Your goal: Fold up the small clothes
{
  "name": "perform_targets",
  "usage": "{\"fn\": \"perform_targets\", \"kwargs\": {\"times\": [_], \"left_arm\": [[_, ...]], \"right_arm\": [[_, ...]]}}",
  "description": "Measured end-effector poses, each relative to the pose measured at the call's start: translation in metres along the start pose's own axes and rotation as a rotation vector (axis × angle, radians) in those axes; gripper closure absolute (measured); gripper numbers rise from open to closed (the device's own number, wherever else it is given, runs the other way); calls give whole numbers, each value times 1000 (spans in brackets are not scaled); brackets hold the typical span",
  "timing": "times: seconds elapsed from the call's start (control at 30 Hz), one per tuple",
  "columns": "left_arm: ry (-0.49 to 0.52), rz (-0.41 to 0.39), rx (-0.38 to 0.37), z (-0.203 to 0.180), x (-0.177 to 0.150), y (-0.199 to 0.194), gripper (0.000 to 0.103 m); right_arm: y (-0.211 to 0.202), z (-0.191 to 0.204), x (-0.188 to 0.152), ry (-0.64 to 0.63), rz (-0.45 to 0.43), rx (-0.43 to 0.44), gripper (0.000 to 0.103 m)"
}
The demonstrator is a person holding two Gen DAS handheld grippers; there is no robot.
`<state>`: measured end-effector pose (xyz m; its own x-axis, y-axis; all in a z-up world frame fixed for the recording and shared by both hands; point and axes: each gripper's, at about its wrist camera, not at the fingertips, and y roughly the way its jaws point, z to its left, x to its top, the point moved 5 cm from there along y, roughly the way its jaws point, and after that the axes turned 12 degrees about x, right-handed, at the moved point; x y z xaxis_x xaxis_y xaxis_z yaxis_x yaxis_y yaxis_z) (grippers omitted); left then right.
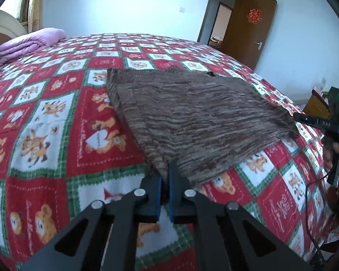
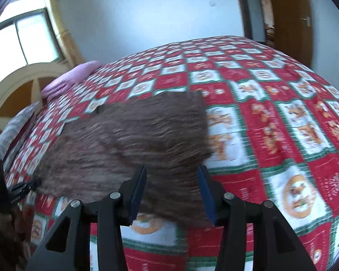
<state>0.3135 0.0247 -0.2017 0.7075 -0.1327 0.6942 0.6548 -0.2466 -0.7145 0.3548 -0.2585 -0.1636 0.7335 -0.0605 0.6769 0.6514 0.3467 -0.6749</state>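
Note:
A brown striped knit garment (image 1: 192, 115) lies on the bed, its near edge lifted. My left gripper (image 1: 165, 174) is shut on the garment's near left corner. In the right wrist view the garment (image 2: 133, 144) is blurred by motion. My right gripper (image 2: 172, 180) is open, its blue pads (image 2: 206, 192) standing either side of the garment's near right corner without pinching it. The right gripper also shows at the right edge of the left wrist view (image 1: 327, 122), at the garment's right edge.
The bed carries a red, white and green bear-print cover (image 1: 56, 135). A folded purple quilt (image 1: 29, 43) lies at the headboard end. A brown door (image 1: 253, 29) stands open at the far right. A window (image 2: 22, 40) is at the left.

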Motion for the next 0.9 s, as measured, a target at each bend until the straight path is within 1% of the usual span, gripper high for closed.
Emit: {"fn": "perform_targets", "kwargs": {"times": [0.03, 0.1, 0.17, 0.2, 0.23, 0.27, 0.3, 0.33, 0.37, 0.4, 0.43, 0.53, 0.6, 0.7, 0.73, 0.8, 0.9], "left_arm": [[-3, 7, 4, 1, 0, 2, 98], [-14, 32, 17, 3, 2, 7, 92], [-19, 40, 16, 4, 4, 8, 90], [-17, 37, 11, 4, 4, 6, 85], [-15, 32, 7, 5, 6, 4, 73], [-15, 22, 25, 9, 8, 1, 65], [-15, 4, 48, 13, 11, -2, 48], [-17, -36, 73, 20, 17, -8, 39], [-18, -64, 88, 25, 23, -12, 37], [-21, -81, 107, 30, 28, -14, 32], [-28, -85, 137, 38, 36, -13, 25], [-35, -98, 179, 52, 54, -2, 23], [-27, -78, 202, 57, 63, 12, 23], [-41, -49, 197, 61, 78, 35, 23], [-37, -35, 204, 60, 84, 45, 23], [-24, -16, 212, 58, 92, 60, 23], [-6, 10, 226, 55, 97, 77, 23]], "right_arm": [[4, 7, -2, -14, 13, 11, 55], [15, 25, -7, -53, 48, 39, 55], [25, 42, -10, -97, 81, 55, 54], [32, 53, -12, -124, 107, 68, 52], [38, 62, -14, -141, 128, 84, 48], [46, 75, -16, -169, 154, 107, 41], [50, 83, -16, -191, 165, 116, 39], [56, 95, -17, -227, 178, 118, 39], [63, 105, -17, -263, 191, 116, 39], [71, 120, -18, -308, 208, 117, 39], [78, 130, -18, -338, 218, 119, 39], [103, 165, -19, -421, 242, 129, 39], [125, 188, -23, -445, 281, 163, 39], [153, 217, -35, -475, 327, 189, 39], [159, 224, -38, -486, 331, 197, 39], [161, 241, -45, -520, 313, 207, 39], [162, 254, -48, -541, 293, 199, 39]]}}
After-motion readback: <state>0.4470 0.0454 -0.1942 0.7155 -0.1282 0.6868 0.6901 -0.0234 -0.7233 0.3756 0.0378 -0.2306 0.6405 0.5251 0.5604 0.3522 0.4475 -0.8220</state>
